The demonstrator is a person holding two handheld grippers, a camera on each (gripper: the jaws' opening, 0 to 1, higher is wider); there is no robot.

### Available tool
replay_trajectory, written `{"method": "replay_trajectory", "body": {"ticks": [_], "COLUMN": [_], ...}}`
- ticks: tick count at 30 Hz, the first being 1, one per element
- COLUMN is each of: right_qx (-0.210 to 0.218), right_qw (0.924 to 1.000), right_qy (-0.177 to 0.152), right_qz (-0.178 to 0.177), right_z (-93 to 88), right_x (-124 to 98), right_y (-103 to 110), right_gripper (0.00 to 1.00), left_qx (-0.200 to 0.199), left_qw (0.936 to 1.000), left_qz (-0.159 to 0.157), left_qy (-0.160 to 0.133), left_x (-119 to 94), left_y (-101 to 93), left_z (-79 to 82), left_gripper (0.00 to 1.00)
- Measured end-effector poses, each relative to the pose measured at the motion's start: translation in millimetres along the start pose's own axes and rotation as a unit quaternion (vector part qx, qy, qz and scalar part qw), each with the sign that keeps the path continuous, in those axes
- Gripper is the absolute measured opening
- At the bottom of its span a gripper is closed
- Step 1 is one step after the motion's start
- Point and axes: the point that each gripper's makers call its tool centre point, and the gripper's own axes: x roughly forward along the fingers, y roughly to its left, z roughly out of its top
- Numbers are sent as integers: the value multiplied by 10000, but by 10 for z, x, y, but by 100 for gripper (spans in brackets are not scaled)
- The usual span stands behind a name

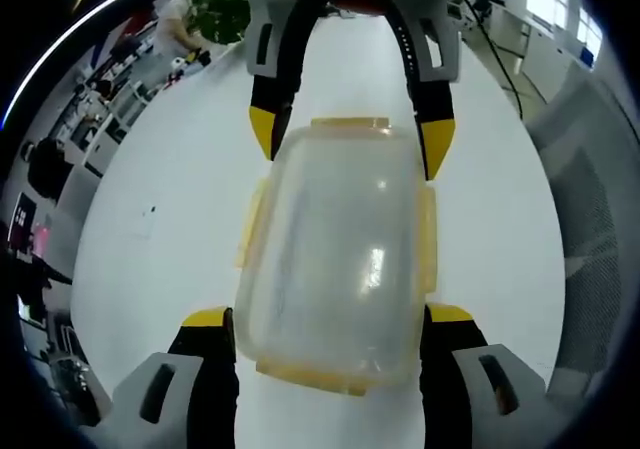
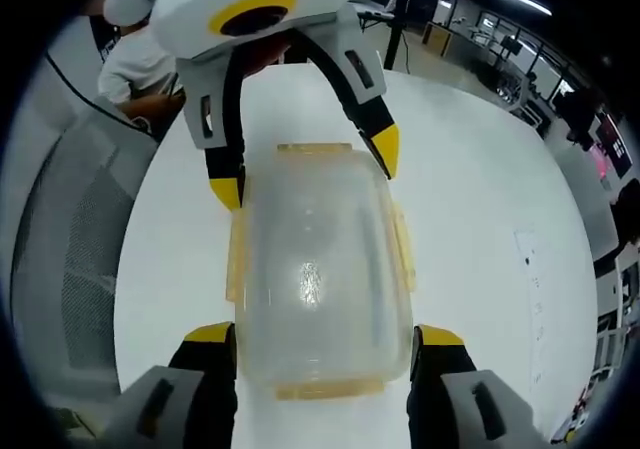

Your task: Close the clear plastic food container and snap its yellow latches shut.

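Note:
The clear plastic container (image 1: pixel 335 259) lies on the white table (image 1: pixel 170 239) with its lid on. Yellow latches (image 1: pixel 250 231) stick out along its sides and ends. In the left gripper view my left gripper (image 1: pixel 327 317) straddles the near end, its yellow-tipped jaws pressed against both sides. From the top of that view comes my right gripper (image 1: pixel 350 134), its tips beside the far end. In the right gripper view the container (image 2: pixel 320 269) sits the same way: my right gripper (image 2: pixel 325 335) clasps the near end and my left gripper (image 2: pixel 305 169) flanks the far end.
A grey mesh chair (image 1: pixel 590 219) stands just off the table edge, seen also as the chair (image 2: pixel 70 239) in the right gripper view. A person (image 2: pixel 140 64) sits beyond the table. Desks and a green plant (image 1: pixel 225 9) stand further back.

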Motion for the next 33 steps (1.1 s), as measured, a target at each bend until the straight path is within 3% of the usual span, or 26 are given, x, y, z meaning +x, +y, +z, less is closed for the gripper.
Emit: {"method": "replay_trajectory", "body": {"ticks": [16,20,33], "right_qx": [28,174,344], "right_qw": [10000,9995,9982], "right_qy": [-85,-250,-380], "right_qz": [-38,-107,-312], "right_z": [13,35,30], "right_x": [6,19,-47], "right_y": [-36,-29,-61], "right_gripper": [71,84,96], "left_qx": [-44,-110,-126], "left_qw": [10000,9999,9994], "left_qz": [26,97,258], "left_qy": [12,-44,-204], "left_x": [2,-17,-49], "left_y": [25,49,34], "left_z": [-6,-5,34], "left_gripper": [73,80,96]}}
